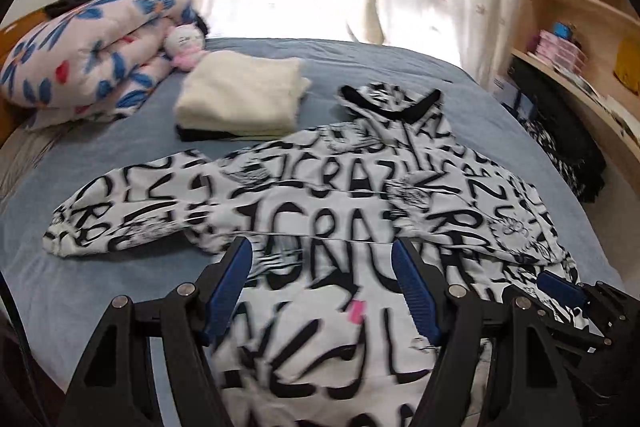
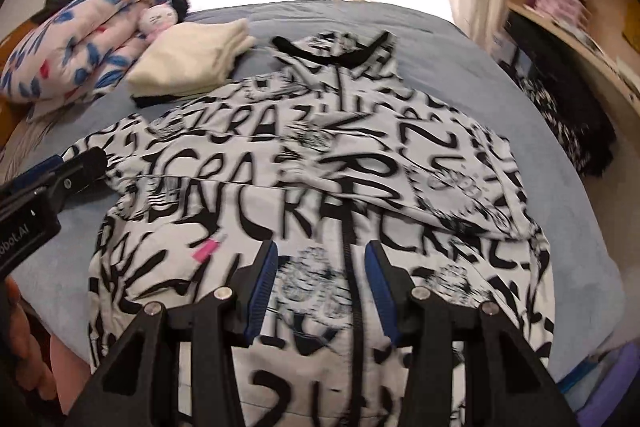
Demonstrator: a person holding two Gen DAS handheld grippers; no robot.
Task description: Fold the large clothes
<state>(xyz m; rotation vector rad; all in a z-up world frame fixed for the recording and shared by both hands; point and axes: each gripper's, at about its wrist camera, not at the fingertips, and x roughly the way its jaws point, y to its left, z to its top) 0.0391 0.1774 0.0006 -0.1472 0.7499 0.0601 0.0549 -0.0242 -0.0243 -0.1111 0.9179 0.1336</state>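
A large white jacket with black lettering lies spread on the blue bed, collar away from me and front zipper facing up. One sleeve stretches out to the left; the other is folded over the body at the right. My left gripper is open and empty above the jacket's lower left part. My right gripper is open and empty above the zipper at the lower middle. The right gripper shows at the right edge of the left wrist view; the left one shows at the left edge of the right wrist view.
A folded cream garment lies on a dark one behind the jacket's left side. A flowered quilt and a plush cat sit at the back left. The blue sheet covers the bed. Shelves and dark clothes are on the right.
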